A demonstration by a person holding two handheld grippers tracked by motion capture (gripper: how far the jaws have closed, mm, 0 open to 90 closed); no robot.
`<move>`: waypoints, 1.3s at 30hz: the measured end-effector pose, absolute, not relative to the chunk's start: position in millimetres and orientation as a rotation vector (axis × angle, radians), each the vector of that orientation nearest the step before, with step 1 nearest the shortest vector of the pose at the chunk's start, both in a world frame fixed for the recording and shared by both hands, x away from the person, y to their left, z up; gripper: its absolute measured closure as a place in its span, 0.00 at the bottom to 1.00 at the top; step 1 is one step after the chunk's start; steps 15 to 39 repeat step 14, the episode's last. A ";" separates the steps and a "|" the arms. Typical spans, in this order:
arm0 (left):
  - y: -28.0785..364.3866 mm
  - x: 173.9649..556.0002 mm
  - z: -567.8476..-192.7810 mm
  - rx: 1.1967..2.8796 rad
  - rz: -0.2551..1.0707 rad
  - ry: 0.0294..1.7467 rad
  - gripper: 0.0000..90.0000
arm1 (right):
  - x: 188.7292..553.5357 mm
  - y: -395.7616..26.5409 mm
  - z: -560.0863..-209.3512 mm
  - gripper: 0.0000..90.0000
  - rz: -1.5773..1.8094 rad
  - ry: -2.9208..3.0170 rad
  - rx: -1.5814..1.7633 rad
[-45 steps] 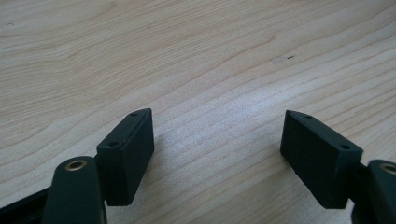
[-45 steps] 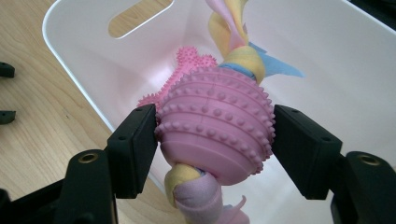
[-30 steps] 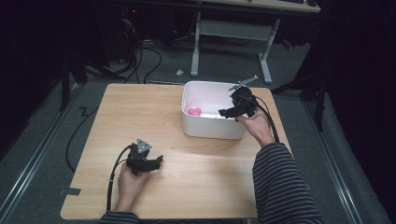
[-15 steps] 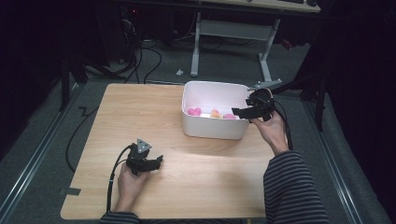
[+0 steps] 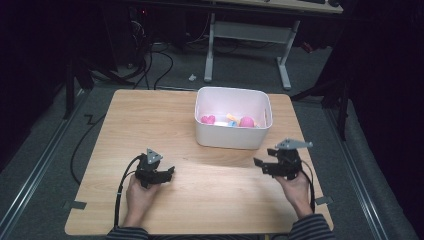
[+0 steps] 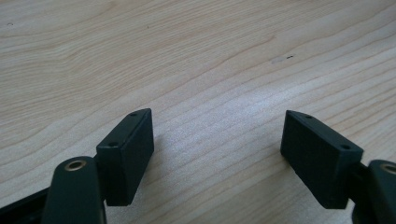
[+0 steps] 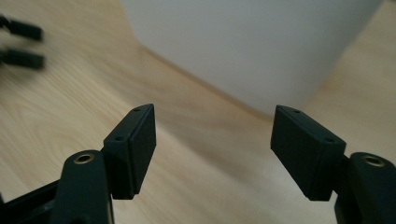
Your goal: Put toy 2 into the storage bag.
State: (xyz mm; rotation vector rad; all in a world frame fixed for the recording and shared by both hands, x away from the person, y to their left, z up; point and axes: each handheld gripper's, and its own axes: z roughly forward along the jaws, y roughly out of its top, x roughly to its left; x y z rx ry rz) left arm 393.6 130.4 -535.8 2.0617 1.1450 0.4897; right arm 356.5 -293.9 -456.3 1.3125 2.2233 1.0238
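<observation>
A white bin (image 5: pixel 231 140) stands on the far middle of the wooden table (image 5: pixel 150 120); inside lie several small pink, orange and blue objects (image 5: pixel 228 120). My left gripper (image 5: pixel 168 172) rests low on the table at the near left, open, with bare wood between its jaws (image 6: pixel 217 140). My right gripper (image 5: pixel 259 165) is held near the table's right front, just in front of the bin's right corner, open and empty. In the right gripper view (image 7: pixel 212 140) the bin's wall (image 7: pixel 243 42) looms close ahead and the left gripper's fingertips (image 7: pixel 23 44) show blurred at the upper left.
Table edges run near both hands at the front. Beyond the table stand a desk frame (image 5: pixel 245 35) and loose cables (image 5: pixel 150 60) on the grey floor. Open wood lies between the two grippers (image 5: pixel 215 180).
My right gripper has pulled back from over the bin's right side to the near right of the table, in front of the bin. The left gripper has stayed put.
</observation>
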 end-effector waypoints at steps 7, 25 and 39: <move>130.3 393.2 -535.7 2.063 0.487 1.145 0.29 | 352.7 -300.7 -523.6 0.35 0.897 2.167 1.422; 130.2 392.8 -535.7 2.064 0.487 1.144 0.29 | 352.3 -300.2 -530.6 0.31 0.889 2.132 1.393; 130.2 392.8 -535.7 2.064 0.487 1.144 0.29 | 352.3 -300.2 -530.6 0.31 0.889 2.132 1.393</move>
